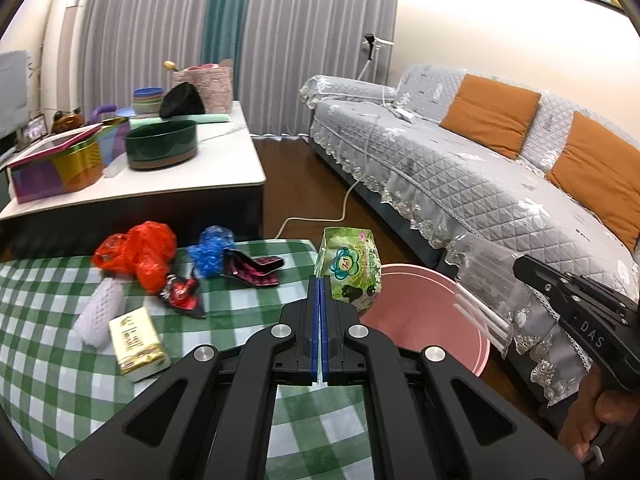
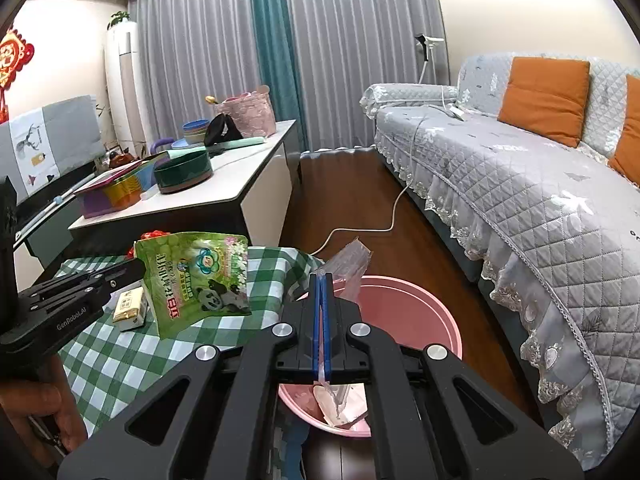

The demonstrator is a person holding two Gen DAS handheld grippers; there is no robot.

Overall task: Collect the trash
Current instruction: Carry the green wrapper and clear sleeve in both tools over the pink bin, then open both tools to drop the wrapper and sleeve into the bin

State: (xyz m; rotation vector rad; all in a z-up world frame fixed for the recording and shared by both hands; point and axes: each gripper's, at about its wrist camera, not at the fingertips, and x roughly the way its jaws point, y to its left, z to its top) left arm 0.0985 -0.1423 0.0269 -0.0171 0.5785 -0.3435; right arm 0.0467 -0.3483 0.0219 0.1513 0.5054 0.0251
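My left gripper (image 1: 320, 280) was pinched tight on the lower edge of a green printed plastic pouch with a panda on it (image 1: 352, 268), holding it upright just ahead of the blue finger pads (image 1: 317, 320). Below and to the right of that pouch sat the round pink plastic basin (image 1: 440, 320) on the dark wood floor, close against the grey quilted sofa (image 1: 460, 160). My right gripper (image 2: 322, 280) was clamped on a crumpled clear plastic wrapper (image 2: 348, 264), which stuck up past the fingertips directly above the basin's rim; some pale scraps (image 2: 340, 404) already lay in the basin beneath my right fingers. To the left of my left gripper, on the green-and-white checked cloth (image 1: 60, 360), lay a crumpled red plastic bag (image 1: 140, 252), a blue crinkled wrapper (image 1: 212, 248), a dark pink-patterned packet (image 1: 256, 270), a small red-and-black wrapper (image 1: 182, 294), a white foam net sleeve (image 1: 100, 312) and a yellow-and-white tissue pack (image 1: 138, 344). Farther ahead on the left stood a white table (image 1: 224, 168) bearing a dark green round tin (image 1: 162, 144).
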